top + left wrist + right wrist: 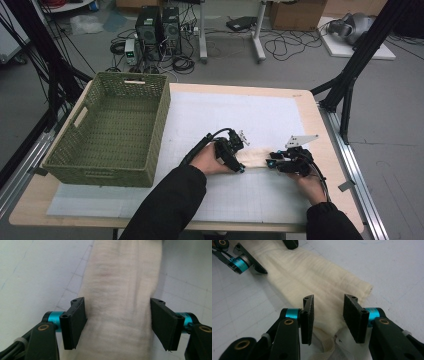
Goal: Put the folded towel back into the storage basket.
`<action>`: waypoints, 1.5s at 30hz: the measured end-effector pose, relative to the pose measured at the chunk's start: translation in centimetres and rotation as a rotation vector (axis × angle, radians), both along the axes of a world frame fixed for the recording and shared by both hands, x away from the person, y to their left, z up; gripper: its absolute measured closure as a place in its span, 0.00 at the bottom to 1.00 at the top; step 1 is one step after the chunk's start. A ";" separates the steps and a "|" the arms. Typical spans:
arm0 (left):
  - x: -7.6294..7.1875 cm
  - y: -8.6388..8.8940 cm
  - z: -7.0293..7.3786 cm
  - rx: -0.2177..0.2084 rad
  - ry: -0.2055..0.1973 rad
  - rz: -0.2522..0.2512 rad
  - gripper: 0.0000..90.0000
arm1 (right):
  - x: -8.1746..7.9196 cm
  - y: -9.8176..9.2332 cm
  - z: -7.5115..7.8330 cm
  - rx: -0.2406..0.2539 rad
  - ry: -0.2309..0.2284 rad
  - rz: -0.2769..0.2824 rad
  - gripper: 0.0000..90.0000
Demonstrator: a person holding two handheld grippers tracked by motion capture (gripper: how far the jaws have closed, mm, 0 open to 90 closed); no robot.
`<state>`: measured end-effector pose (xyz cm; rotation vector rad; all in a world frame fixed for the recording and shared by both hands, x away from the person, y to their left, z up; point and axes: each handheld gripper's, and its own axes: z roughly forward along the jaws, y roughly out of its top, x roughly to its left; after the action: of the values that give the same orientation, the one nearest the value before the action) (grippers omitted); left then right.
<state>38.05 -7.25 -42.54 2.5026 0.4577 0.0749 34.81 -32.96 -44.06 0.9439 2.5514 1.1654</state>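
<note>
Cloth (120,302) btwn open left gripper (117,325) jaws (flat, unpinched)

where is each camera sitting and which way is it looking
High view: above the person's side, looking forward and down on the table, basket and cloth; sleeves, hands, left gripper and right gripper show.
Left gripper view: rides the left gripper, looking along its open jaws onto the cloth.
Right gripper view: rides the right gripper, jaws open over the cloth's end.
All three share the cloth.
</note>
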 end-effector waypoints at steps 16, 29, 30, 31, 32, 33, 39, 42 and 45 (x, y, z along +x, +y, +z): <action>1.3 -0.5 1.0 0.063 0.099 -0.008 0.36 | -0.6 0.3 -0.3 -0.017 -0.042 -0.010 0.68; -0.3 -0.5 0.0 0.043 -0.029 -0.010 0.34 | -0.8 0.5 -0.2 -0.034 -0.049 -0.015 0.67; -0.4 -0.6 0.0 0.053 -0.035 -0.007 0.34 | -0.8 0.5 -0.3 -0.035 -0.054 -0.013 0.67; -0.4 -0.6 0.0 0.053 -0.037 -0.004 0.34 | -0.8 0.5 -0.3 -0.035 -0.055 -0.015 0.66; -0.5 -0.7 0.0 0.059 -0.040 0.007 0.34 | -0.8 0.5 -0.3 -0.033 -0.055 -0.015 0.66; -0.6 -0.8 0.1 0.063 -0.043 0.010 0.35 | -0.8 0.5 -0.3 -0.027 -0.053 -0.018 0.66; -0.5 -1.1 0.2 0.088 -0.043 0.008 0.37 | -0.7 0.4 -0.3 -0.027 -0.058 -0.012 0.66; -0.4 -1.4 0.4 0.111 -0.032 0.013 0.38 | -0.6 0.4 -0.3 -0.029 -0.060 -0.009 0.66; -0.2 -1.4 0.5 0.112 -0.026 0.023 0.42 | -0.6 0.5 -0.3 -0.033 -0.061 -0.006 0.65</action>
<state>37.90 -8.66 -42.05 2.6027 0.4835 0.1461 34.16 -32.49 -44.34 0.8947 2.5105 1.1287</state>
